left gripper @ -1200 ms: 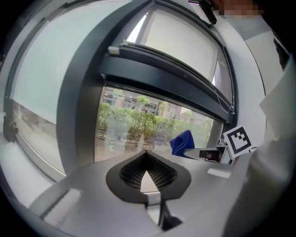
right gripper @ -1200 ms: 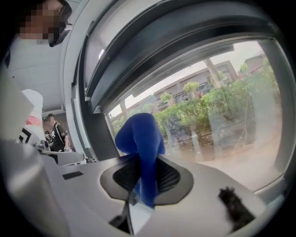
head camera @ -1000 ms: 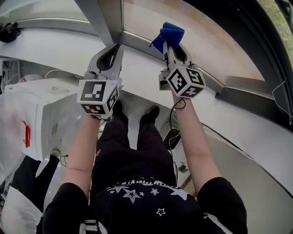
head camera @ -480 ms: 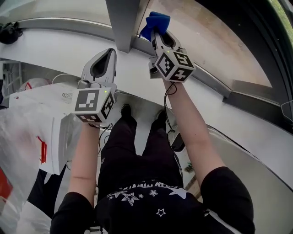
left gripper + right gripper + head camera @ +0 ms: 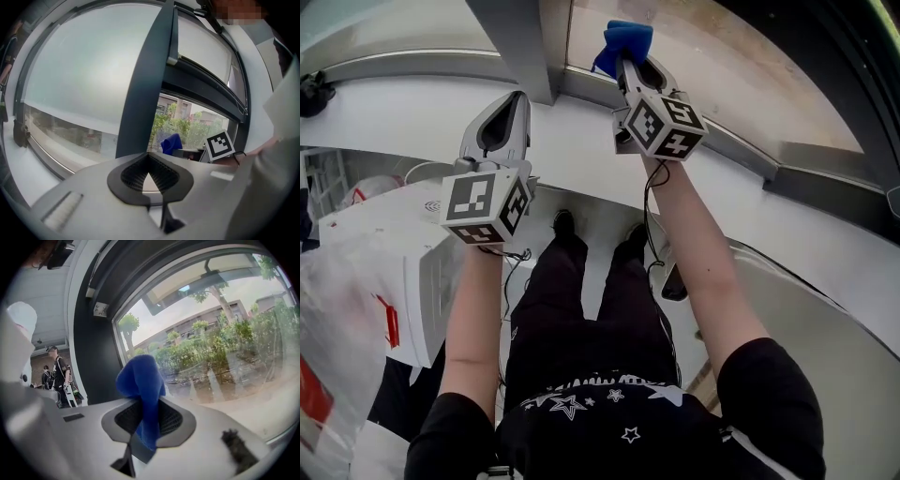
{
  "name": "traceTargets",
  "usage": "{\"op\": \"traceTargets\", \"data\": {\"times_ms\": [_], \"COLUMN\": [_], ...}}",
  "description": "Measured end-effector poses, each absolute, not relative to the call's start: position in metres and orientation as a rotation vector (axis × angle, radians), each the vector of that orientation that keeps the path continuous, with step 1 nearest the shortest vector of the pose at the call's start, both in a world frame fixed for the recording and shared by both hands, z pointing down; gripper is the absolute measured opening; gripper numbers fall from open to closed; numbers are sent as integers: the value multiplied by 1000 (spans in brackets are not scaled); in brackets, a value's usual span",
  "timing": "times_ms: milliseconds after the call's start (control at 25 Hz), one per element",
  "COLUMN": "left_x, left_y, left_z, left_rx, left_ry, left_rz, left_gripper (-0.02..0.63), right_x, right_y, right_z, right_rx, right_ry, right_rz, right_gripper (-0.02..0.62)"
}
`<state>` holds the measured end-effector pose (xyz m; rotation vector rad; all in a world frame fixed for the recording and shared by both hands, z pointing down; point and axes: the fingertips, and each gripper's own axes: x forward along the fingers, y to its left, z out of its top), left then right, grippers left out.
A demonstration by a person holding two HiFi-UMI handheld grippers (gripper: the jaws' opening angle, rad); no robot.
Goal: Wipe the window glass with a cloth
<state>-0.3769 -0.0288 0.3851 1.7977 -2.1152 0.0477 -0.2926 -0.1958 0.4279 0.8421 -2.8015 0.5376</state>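
Both arms reach forward. The right gripper is clamped on the blue cloth, at the lower left corner of the window glass. The left gripper, jaws closed and empty, hovers over the sill.

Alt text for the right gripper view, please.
The right tongs are shut on a blue cloth, held before the window glass. Outside are shrubs and buildings; a dark frame stands at left.
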Motion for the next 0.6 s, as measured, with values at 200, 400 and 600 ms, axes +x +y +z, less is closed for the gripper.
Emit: {"op": "traceTargets", "data": {"times_ms": [200,400,600], "left_x": [-335,-281,-215], "left_y": [-49,-81,-113], "left_z": [389,389,387], "left_rx": [1867,1963,2047], "left_ry": [-2044,-1955,-1874], "left_rz": [101,144,174], "left_gripper": [8,8,8], "right_x": [-232,-159,-80], "right_y": [-217,-239,-262], "right_z": [433,435,434], "right_rx": [969,1115,1227], "right_ry": [-2777,-2739,-2706], "right_rz": [582,609,618], "right_gripper": [77,77,77]}}
